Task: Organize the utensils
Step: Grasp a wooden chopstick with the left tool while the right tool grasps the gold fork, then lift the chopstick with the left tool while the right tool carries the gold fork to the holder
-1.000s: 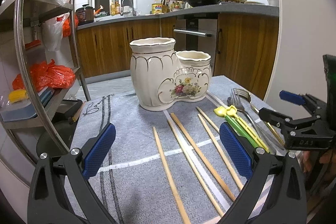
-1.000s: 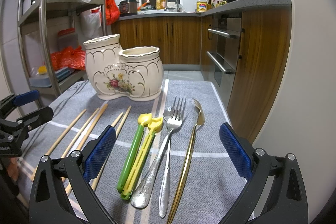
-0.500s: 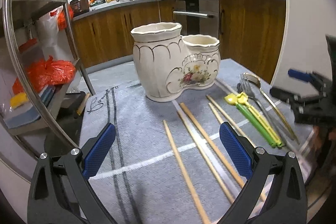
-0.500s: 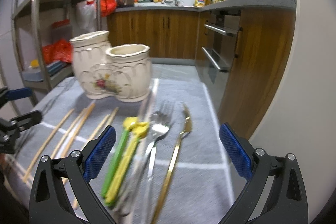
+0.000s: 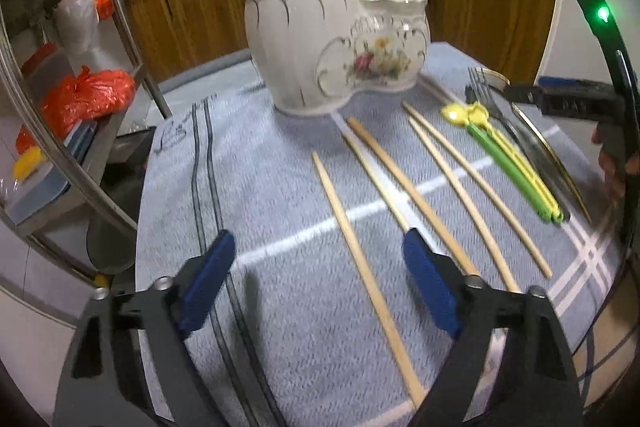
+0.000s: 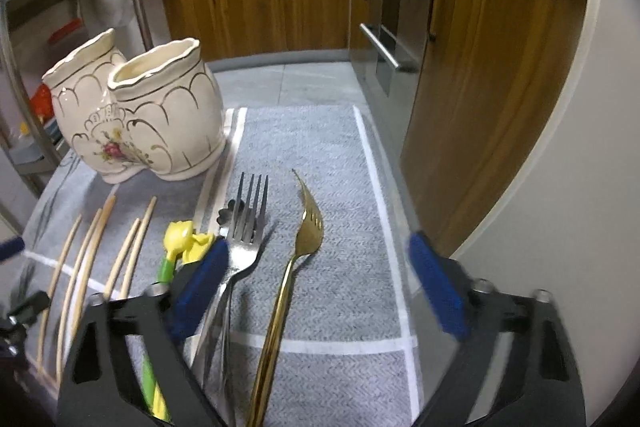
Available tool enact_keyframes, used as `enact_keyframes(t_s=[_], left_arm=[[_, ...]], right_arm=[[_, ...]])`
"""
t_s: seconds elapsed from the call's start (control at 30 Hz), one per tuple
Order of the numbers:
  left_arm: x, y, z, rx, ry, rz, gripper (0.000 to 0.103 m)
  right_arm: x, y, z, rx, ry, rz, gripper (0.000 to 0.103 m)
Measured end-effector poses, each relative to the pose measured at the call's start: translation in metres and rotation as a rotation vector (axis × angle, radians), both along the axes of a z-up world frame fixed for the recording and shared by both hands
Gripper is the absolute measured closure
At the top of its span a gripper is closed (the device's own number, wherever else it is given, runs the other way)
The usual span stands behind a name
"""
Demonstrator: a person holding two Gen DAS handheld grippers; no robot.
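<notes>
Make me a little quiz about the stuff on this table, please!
1. True or false: the ceramic utensil holder already has chopsticks standing in it.
2. Which fork lies between the open fingers of the right gripper? A) gold fork B) silver fork
3. Fill in: the wooden chopstick lies between the fingers of the ____ gripper.

Key: 1 false; 2 A; 3 left

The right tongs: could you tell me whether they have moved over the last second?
Yes. The right tongs have moved forward and down toward the gold fork, which now lies between their open fingers, nearer the ceramic holder.
</notes>
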State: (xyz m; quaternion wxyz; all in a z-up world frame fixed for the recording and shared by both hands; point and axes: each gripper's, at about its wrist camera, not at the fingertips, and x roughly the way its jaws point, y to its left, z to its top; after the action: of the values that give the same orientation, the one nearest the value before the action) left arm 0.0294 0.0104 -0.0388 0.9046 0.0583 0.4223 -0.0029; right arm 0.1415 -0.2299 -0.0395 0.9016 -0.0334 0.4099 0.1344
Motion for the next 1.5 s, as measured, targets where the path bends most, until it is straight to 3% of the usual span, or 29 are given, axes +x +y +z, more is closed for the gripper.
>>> enact_keyframes(t_s=[0.13, 0.37, 0.53, 0.6, 0.8, 1.1, 1.5], left_arm=[[-0.009, 0.000, -0.001, -0.025, 0.020, -0.019, 0.035], [-0.015, -0.007, -0.007, -0.048, 0.036, -0.041, 0.055], [-0.008, -0.004, -0.006, -0.060, 0.033, -0.030, 0.087], [-0.006, -0.004, -0.006, -0.058, 0.032, -0.038, 0.093], [0.000, 0.002, -0.006, -0.069, 0.028, -0.048, 0.096], [-0.005, 0.013, 0.001, -0.104, -0.018, -0.049, 0.097], [-0.031, 0.032, 0.041, -0.197, -0.309, -0.073, 0.097]], right_arm=[[0.011, 0.003, -0.002, 0.014, 0.040, 0.015, 0.045], [0.032, 0.009, -0.007, 0.029, 0.097, 0.014, 0.067], [0.038, 0.003, -0.005, 0.073, 0.105, 0.001, 0.087], [0.037, 0.002, -0.002, 0.087, 0.096, 0.006, 0.090], [0.026, -0.004, 0.010, 0.128, 0.056, 0.025, 0.095], [-0.008, -0.013, 0.048, 0.162, -0.084, 0.054, 0.097], [-0.066, -0.017, 0.110, 0.218, -0.324, 0.134, 0.099]])
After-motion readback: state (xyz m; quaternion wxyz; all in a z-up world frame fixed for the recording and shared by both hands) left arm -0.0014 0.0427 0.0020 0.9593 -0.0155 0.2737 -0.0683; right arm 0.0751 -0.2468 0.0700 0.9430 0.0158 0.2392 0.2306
